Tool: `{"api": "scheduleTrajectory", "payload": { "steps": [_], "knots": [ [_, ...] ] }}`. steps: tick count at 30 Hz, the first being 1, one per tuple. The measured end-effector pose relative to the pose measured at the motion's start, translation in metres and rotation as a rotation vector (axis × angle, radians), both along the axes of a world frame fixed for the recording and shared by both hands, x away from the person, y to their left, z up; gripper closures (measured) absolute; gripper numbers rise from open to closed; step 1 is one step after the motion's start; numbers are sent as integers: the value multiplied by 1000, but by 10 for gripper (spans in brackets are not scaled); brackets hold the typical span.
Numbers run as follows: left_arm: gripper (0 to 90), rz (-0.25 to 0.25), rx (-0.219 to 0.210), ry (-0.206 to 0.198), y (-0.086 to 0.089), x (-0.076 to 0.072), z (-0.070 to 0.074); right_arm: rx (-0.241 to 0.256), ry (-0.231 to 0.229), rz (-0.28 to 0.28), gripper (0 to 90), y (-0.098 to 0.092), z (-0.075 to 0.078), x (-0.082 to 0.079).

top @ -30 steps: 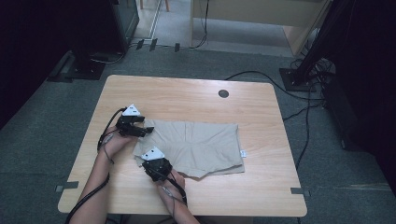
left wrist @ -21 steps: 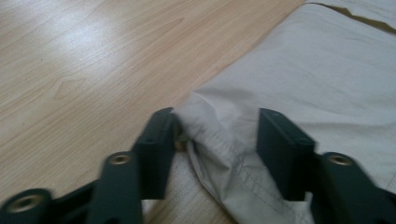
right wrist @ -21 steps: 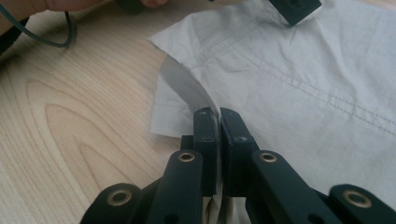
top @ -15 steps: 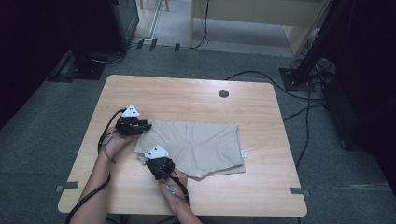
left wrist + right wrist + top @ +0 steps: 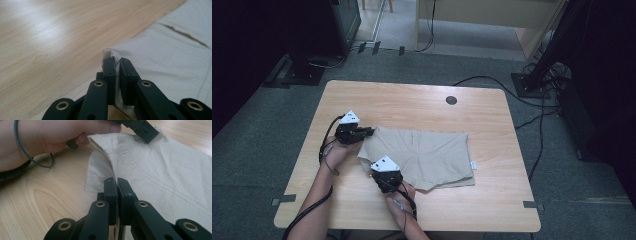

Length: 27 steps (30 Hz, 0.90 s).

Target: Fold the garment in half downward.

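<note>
Grey carpet surrounded a light wooden bench, with dark furniture and loose cables at the room's edges. On the bench lay a pair of beige shorts, spread flat across the middle and reaching toward the right, a small white tag at their right edge. A round black grommet sat in the bench top, well apart from the cloth.

From above, the left hand-held gripper sat at the shorts' upper left corner and the right hand-held gripper at the lower left edge, both grey-plated, cables trailing over the forearms. How the jaws stood could not be read from that height.

The left gripper view supplied it: the jaws were pressed together on a small bunched corner of the shorts, a sliver of cloth showing between them, with a dark pocket slit across the fabric (invisible from overhead).

The right gripper view showed its own jaws likewise clamped on a raised fold of the waistband edge, stitching lines running away to the right. Farther off, the person's left hand and the other gripper's black tip pinched the far corner, which lifted slightly off the wood.
</note>
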<state>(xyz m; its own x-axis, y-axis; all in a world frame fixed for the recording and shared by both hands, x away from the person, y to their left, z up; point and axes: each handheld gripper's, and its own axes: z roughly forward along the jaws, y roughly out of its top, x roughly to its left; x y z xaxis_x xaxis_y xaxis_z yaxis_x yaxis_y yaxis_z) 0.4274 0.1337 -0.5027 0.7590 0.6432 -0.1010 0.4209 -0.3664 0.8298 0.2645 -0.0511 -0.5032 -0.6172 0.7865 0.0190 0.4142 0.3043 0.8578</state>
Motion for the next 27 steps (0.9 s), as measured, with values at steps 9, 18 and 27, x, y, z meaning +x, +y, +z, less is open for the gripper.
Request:
{"api": "scheduleTrajectory", "payload": {
  "steps": [9,18,27],
  "knots": [
    [848,8,-64,-74,-8,-7,20,66,-37,-11,871,-17,13,-3],
    [848,-20,-120,-124,-18,-11,50,109,-97,-14,871,-33,37,-11],
    [849,-55,-203,-179,-21,-16,86,153,-163,-5,871,-42,66,-19]
  ]
}}
